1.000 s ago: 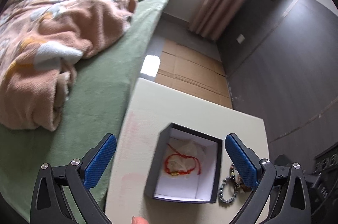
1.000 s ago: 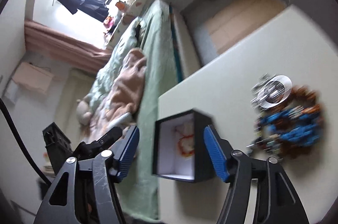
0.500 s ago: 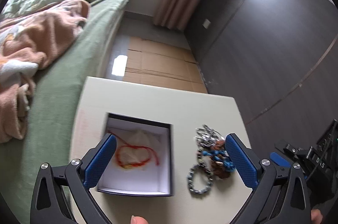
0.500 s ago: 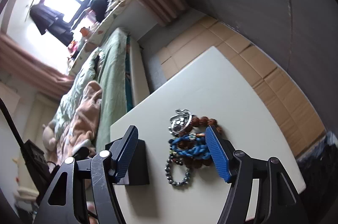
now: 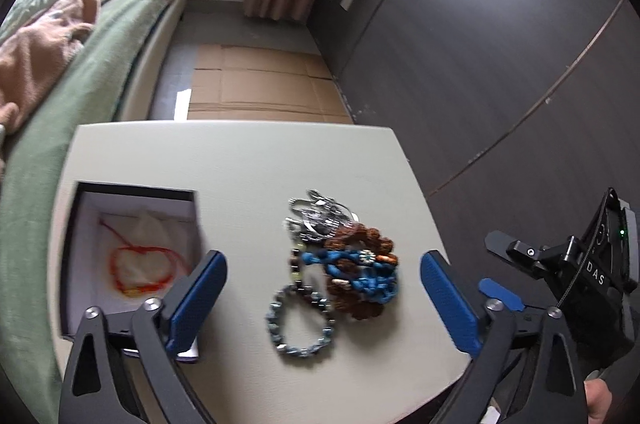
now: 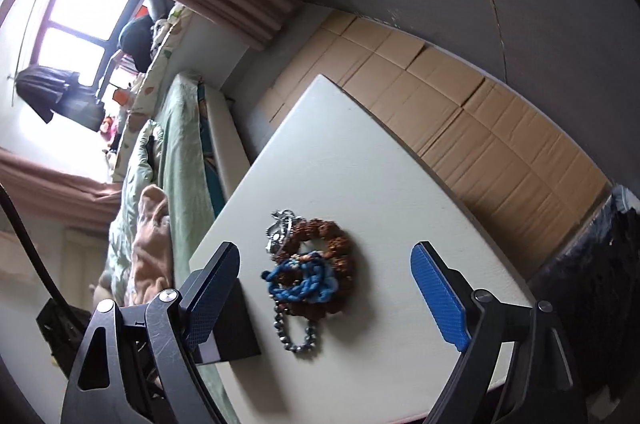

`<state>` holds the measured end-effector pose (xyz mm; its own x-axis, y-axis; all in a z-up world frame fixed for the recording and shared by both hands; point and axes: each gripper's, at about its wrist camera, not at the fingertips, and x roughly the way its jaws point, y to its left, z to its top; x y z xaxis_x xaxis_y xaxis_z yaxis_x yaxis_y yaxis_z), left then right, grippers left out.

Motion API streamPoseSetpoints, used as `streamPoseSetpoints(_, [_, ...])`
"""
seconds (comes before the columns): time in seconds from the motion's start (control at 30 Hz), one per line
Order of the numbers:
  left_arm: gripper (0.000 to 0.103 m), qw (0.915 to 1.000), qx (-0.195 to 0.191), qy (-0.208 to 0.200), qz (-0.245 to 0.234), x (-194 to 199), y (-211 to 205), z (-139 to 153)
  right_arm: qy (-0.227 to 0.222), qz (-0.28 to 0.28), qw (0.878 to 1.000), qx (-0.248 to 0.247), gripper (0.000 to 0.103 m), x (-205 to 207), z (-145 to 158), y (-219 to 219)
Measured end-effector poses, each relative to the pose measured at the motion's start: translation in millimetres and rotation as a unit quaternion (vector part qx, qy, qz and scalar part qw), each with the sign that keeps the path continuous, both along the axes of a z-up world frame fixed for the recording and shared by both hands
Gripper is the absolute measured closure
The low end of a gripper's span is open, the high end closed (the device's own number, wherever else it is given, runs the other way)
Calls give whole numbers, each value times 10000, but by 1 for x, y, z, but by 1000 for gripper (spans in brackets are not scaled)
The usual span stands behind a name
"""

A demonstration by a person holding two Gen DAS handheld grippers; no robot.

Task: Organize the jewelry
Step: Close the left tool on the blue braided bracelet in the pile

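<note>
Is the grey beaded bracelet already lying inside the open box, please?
No, the grey beaded bracelet lies on the table, outside the open box.

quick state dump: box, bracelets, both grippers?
jewelry box: open, no lid on
red string bracelet: inside the box
gray bead bracelet: loose on the table
blue braided bracelet: in the pile, atop the brown bead bracelet
silver piece: in the pile
left gripper: jaws open, empty
right gripper: jaws open, empty

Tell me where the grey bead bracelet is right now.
In the left wrist view the grey bead bracelet lies on the table, at the near end of the jewelry pile, right of the open box.
</note>
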<state>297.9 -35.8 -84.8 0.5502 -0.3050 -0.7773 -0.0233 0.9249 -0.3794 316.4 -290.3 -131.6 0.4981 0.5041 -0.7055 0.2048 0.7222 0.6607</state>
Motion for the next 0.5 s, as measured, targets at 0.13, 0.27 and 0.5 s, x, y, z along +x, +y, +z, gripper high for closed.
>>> streamPoseSetpoints(0.13, [35,9995,-60,196,-242,8,-17,-15,53,-53,9999,139,15,3,-7,-10])
streamPoseSetpoints(0.27, [47,9979,-223,477,-364,14,-28,-32,119,-86,9997,192,15,4,-11,-16])
streamPoseSetpoints(0.5, [52,9973,-23,674,-301,19,-39,-47,224,-119,9991,326,15,7,-14,-19])
